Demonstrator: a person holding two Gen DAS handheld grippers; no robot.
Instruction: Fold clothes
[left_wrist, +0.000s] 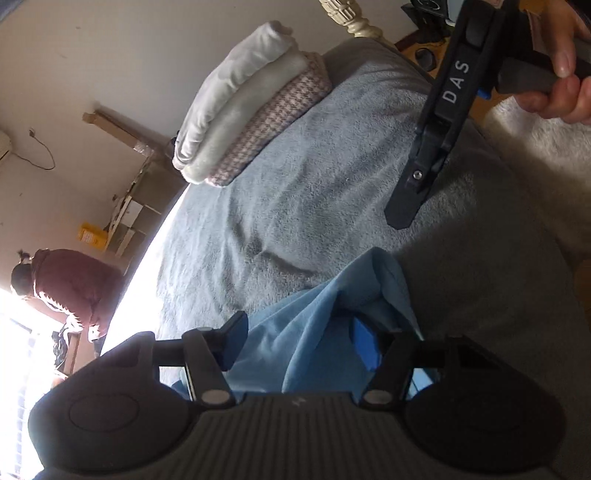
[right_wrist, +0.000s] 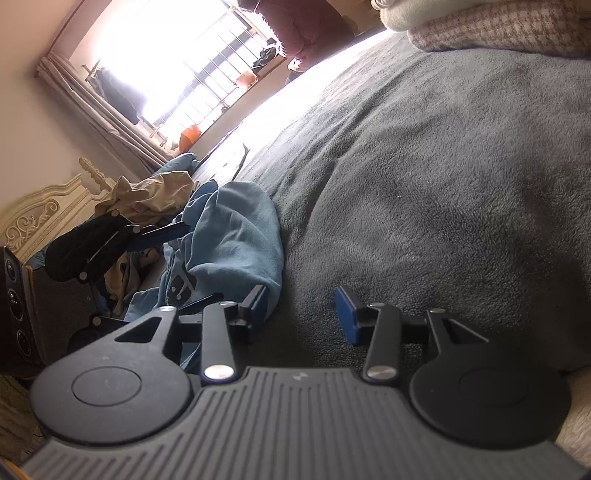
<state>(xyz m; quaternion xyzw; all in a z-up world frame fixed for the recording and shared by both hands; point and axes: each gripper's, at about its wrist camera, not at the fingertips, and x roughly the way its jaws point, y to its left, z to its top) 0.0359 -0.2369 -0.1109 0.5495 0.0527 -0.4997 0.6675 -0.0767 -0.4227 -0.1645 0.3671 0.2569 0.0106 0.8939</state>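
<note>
A light blue garment (left_wrist: 317, 325) lies bunched on the grey blanket (left_wrist: 295, 192). My left gripper (left_wrist: 299, 343) is open with its fingers on either side of a fold of it; the cloth fills the gap. In the right wrist view the same garment (right_wrist: 236, 240) lies in a heap at the left, with the left gripper (right_wrist: 155, 232) at it. My right gripper (right_wrist: 303, 317) is open and empty just above the blanket (right_wrist: 424, 184), its left finger beside the garment's edge. It also shows in the left wrist view (left_wrist: 417, 184), held by a hand.
A stack of folded clothes (left_wrist: 251, 107), white on a houndstooth piece, sits at the far side of the bed. Unfolded beige and blue clothes (right_wrist: 155, 195) lie piled by the carved headboard (right_wrist: 33, 218). A person in a dark red top (left_wrist: 70, 284) stands by the window.
</note>
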